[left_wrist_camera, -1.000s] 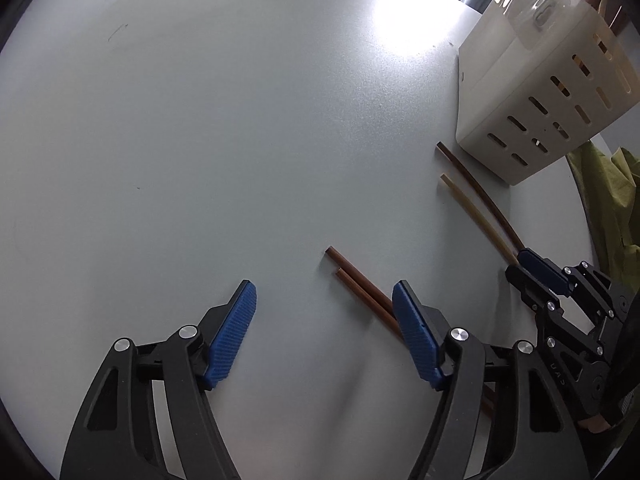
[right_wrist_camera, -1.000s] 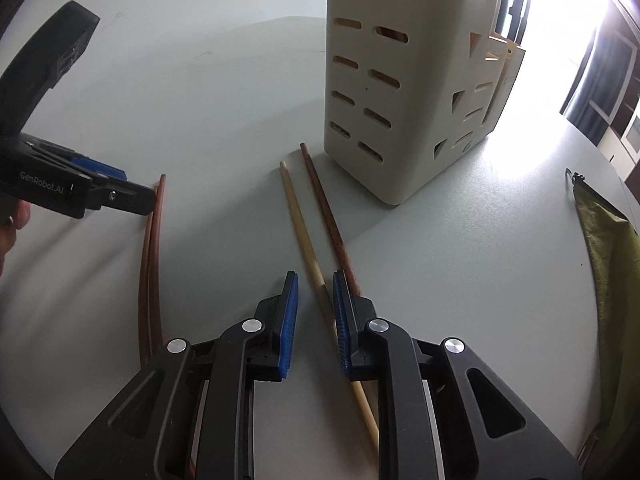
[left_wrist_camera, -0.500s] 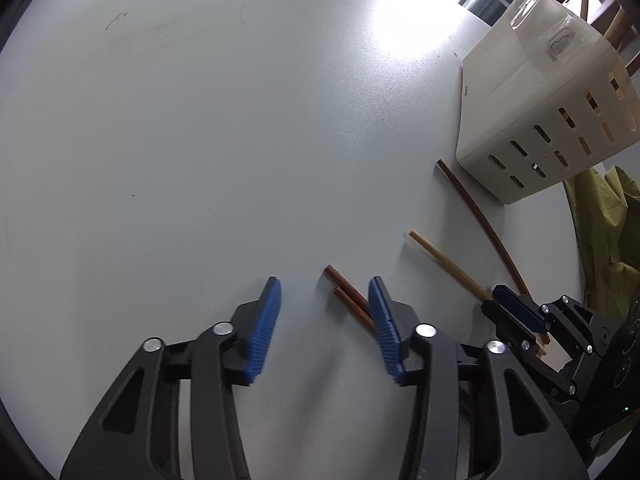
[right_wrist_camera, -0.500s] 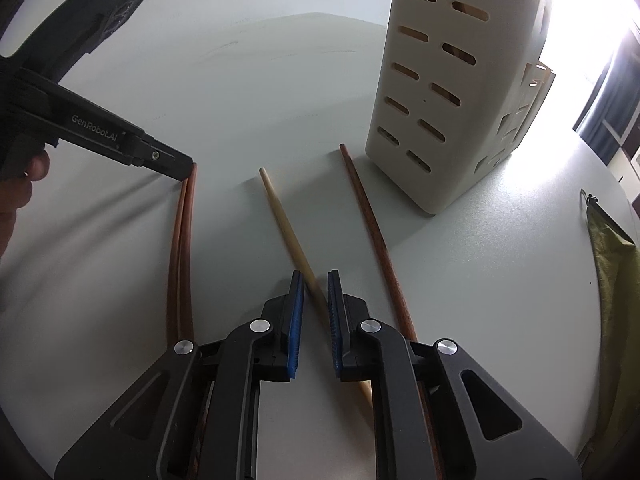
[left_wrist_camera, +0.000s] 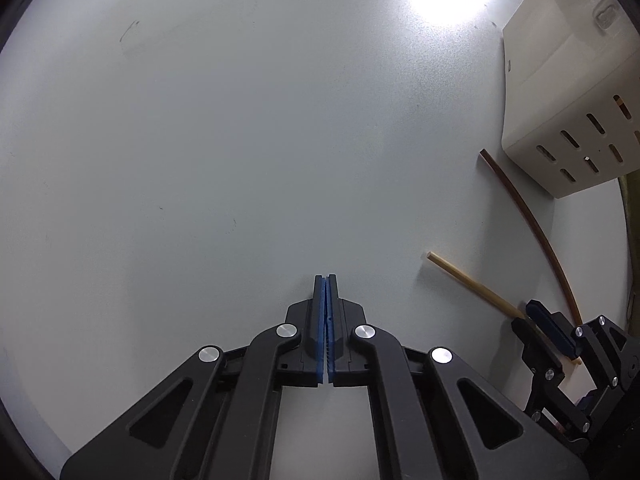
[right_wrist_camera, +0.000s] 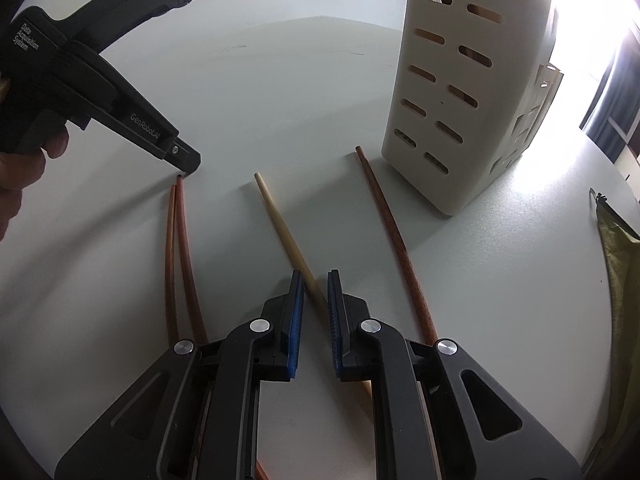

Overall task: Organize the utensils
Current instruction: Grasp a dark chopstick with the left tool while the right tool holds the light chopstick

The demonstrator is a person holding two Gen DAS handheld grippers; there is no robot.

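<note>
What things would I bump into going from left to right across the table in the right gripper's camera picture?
Left gripper → pair of brown chopsticks → pale chopstick → dark chopstick → white holder → green cloth.

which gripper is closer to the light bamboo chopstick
Right. The right gripper straddles the light chopstick, which runs between its fingers. The left gripper is off to the side, at the tips of the reddish-brown pair.
</note>
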